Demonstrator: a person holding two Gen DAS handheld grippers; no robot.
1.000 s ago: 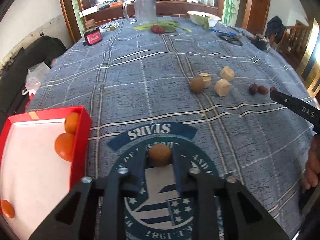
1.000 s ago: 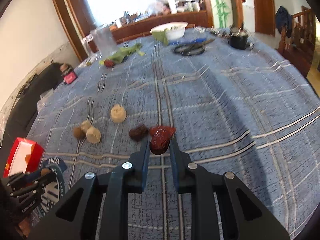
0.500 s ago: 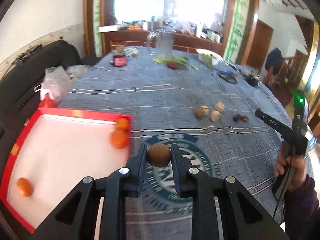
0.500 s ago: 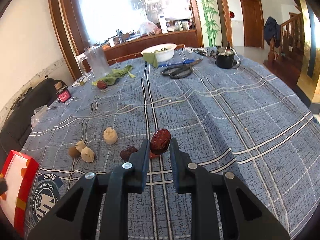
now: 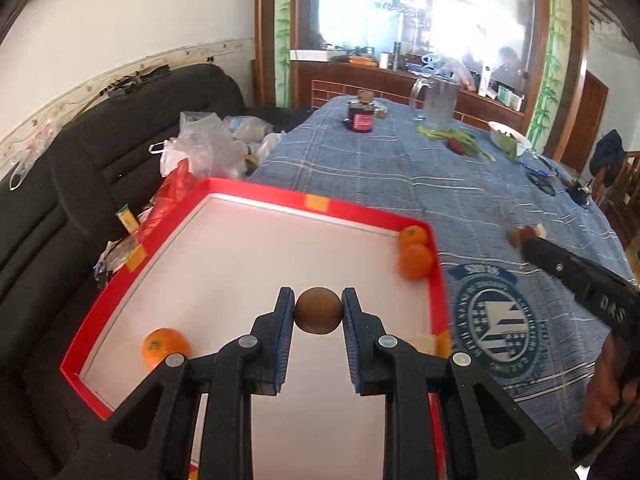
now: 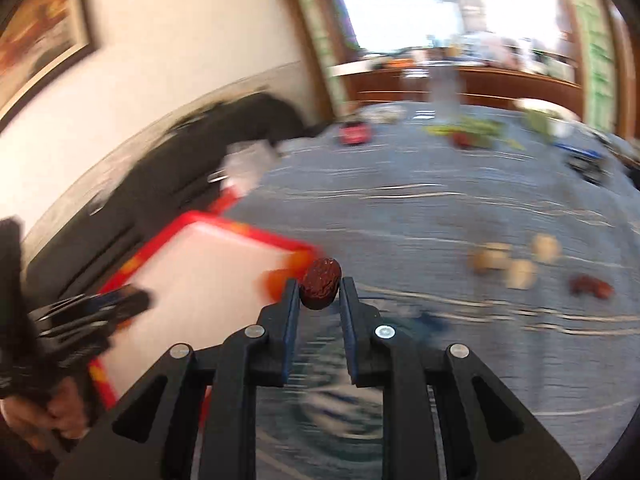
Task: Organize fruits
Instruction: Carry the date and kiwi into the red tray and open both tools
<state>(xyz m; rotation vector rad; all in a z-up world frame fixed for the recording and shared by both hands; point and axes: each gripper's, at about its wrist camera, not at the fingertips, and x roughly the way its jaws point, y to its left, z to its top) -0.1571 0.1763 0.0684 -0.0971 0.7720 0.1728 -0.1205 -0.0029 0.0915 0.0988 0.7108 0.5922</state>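
Left gripper (image 5: 319, 312): fingers closed on a round brown fruit (image 5: 319, 310), pinched between the tips, held raised.
Right gripper (image 6: 319, 289): fingers closed on a wrinkled dark red fruit (image 6: 321, 283), raised, pointing forward.
Right hand (image 5: 608, 396): wrapped around its gripper's handle at the frame edge.
Left hand (image 6: 52, 410): gripping its handle, low at the left edge, blurred.
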